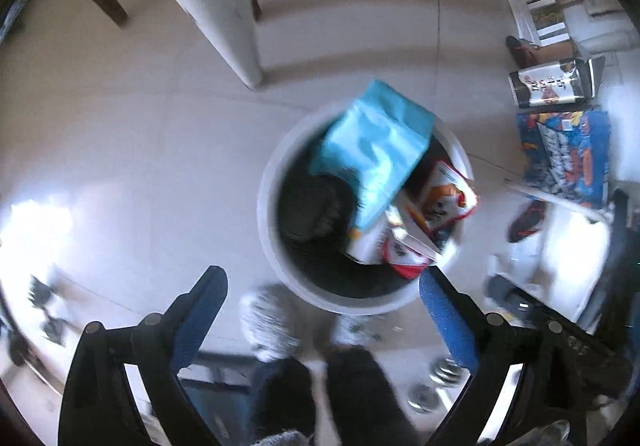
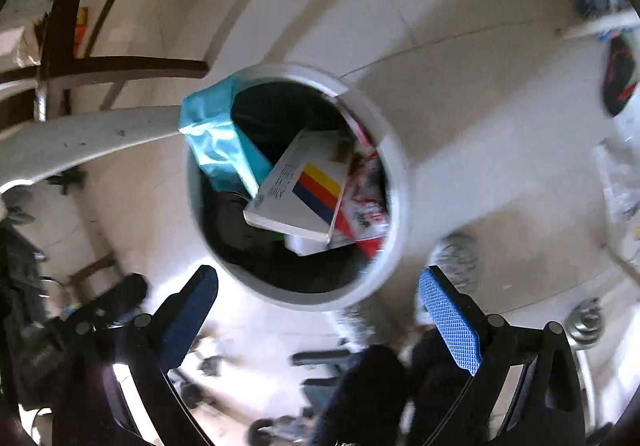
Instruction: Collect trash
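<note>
A round white trash bin [image 1: 272, 230] with a dark liner stands on the floor below both grippers; it also shows in the right wrist view [image 2: 396, 181]. A light blue bag [image 1: 372, 149] leans over its far rim, seen too in the right wrist view [image 2: 216, 141]. A white box with yellow, red and blue stripes [image 2: 304, 193] and red-and-white wrappers [image 1: 444, 197] lie inside. My left gripper [image 1: 324, 286] is open and empty above the bin's near rim. My right gripper [image 2: 320, 286] is open and empty above the bin.
A white table leg [image 1: 224, 1] and a wooden chair [image 2: 80, 57] stand beyond the bin. Colourful packages [image 1: 568, 153] and a dark box [image 1: 552, 85] lie on the floor at the right. The person's slippered feet [image 1: 272, 322] stand near the bin. Small dumbbells [image 2: 584, 322] lie nearby.
</note>
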The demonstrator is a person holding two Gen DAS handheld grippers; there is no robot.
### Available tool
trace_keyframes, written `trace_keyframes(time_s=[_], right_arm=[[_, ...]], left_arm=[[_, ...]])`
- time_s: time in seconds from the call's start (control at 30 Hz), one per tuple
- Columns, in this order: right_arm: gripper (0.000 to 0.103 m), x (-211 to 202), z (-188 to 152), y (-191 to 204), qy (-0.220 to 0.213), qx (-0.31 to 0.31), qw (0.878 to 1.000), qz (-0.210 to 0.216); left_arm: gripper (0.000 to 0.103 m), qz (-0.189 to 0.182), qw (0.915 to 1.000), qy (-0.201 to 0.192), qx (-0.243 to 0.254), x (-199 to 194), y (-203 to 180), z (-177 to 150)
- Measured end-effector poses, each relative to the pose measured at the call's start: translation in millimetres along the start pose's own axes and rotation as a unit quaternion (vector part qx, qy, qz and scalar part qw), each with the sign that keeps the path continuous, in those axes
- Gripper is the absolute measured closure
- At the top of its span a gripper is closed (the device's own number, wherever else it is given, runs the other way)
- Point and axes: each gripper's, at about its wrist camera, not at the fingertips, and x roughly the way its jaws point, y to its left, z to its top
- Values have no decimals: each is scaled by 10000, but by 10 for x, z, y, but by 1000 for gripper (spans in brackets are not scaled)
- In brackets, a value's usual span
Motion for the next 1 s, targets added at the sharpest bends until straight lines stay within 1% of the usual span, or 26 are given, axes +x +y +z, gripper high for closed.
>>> trace_keyframes(time_s=[0.03,0.07,0.17,0.2,0.23,0.3,0.4,0.43,0.63,0.73,0.83,1.0], right_arm=[[1,-74,-43,39,-100,-77,9998,-183],[1,-172,-89,68,-203,-159,9991,-346],[1,-517,-264,209,-497,-426,9943,-847],[1,-694,-361,283,-590,-507,9920,-998],[1,-840,-404,314,-646,-552,9908,-1050],[1,-1146,-550,405,-758,-629,9878,-1207],[1,-1613,-778,529,-817,-621,9874,-1201],[1,-1803,-871,585,-862,-644,9870,-1198],[1,-2829,-1412,878,-1111,-789,9839,-1157],[1,-3312,-1654,993,-1194,-811,9833,-1111],[1,-3809,-1902,1085,-1270,-826,9834,-998],[1,-4465,-2205,1214,-1373,-910,9838,-701]], left_arm=[[5,163,9998,-70,68,-95,0,-28],[5,241,9996,-139,110,-210,0,-70],[5,388,9988,-230,199,-566,2,-199],[5,445,9984,-240,240,-676,-23,-238],[5,534,9977,-258,319,-853,-45,-316],[5,587,9971,-296,396,-1108,-90,-431],[5,598,9964,-330,495,-1531,-195,-644],[5,556,9963,-365,545,-1721,-229,-736],[5,318,9955,-480,752,-2559,-459,-1128],[5,212,9947,-577,821,-2919,-548,-1273],[5,33,9942,-702,815,-3290,-609,-1405],[5,-286,9908,-955,914,-3869,-660,-1578]])
